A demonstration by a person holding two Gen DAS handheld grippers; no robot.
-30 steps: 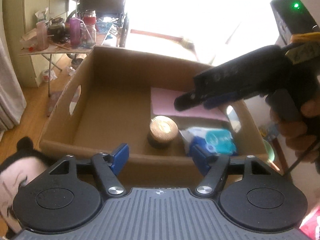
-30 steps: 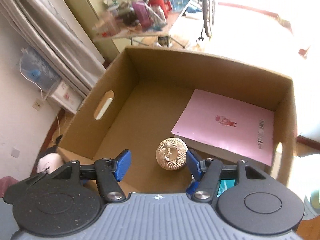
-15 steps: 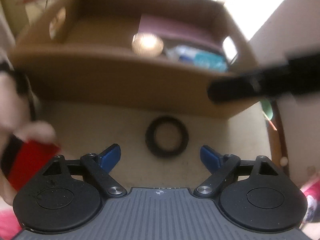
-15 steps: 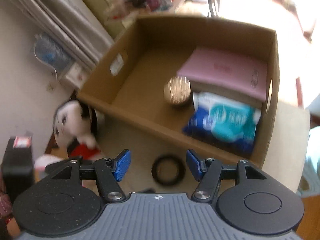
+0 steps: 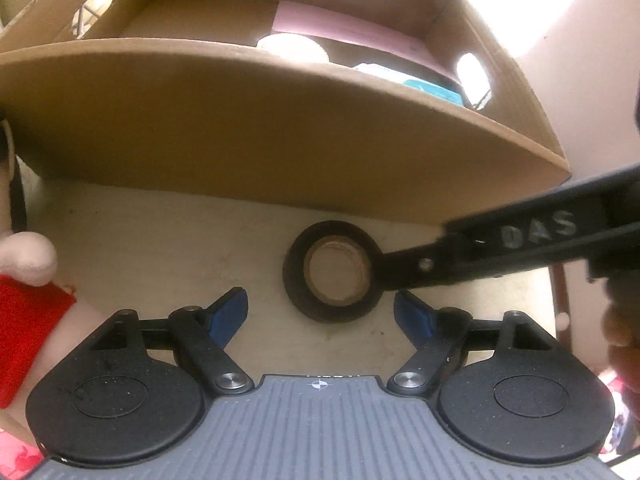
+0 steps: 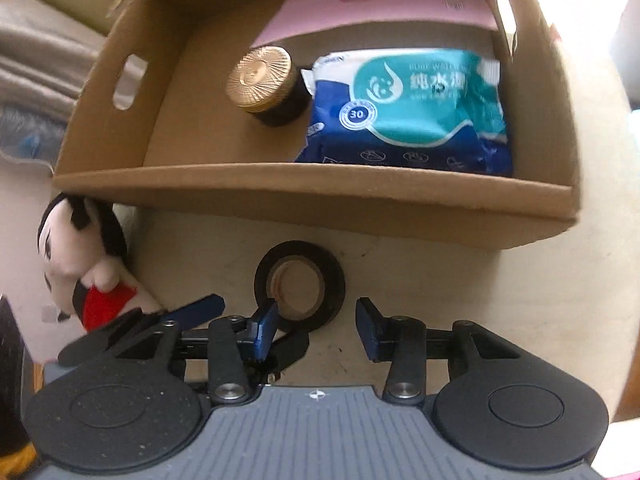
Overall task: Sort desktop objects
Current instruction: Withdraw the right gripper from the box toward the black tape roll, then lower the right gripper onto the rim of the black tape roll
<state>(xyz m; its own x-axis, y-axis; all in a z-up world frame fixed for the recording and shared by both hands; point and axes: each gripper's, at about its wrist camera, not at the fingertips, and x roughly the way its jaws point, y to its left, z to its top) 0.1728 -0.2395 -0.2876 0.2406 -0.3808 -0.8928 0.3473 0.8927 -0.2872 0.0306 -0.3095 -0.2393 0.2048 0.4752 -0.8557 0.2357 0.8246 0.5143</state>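
A round black roll of tape with a brown cardboard core lies flat on the pale bench, just in front of the near wall of the open brown cardboard box. The left gripper hangs over the roll with its blue fingers apart, one on each side, and nothing is squeezed between them; its fingers have just been closing a little. The right gripper also points down at the roll. One of its blue fingers dips into the hole of the roll and the other stands outside the rim, so the ring's wall sits between them. They have just been closing, but they do not seem to press on the tape yet. Inside the box sit a small dark jar with a shiny gold ribbed lid, a blue and teal pack of wet wipes beside it, and a flat pink booklet at the back. A soft doll with black hair and a red dress lies on the bench left of the box.
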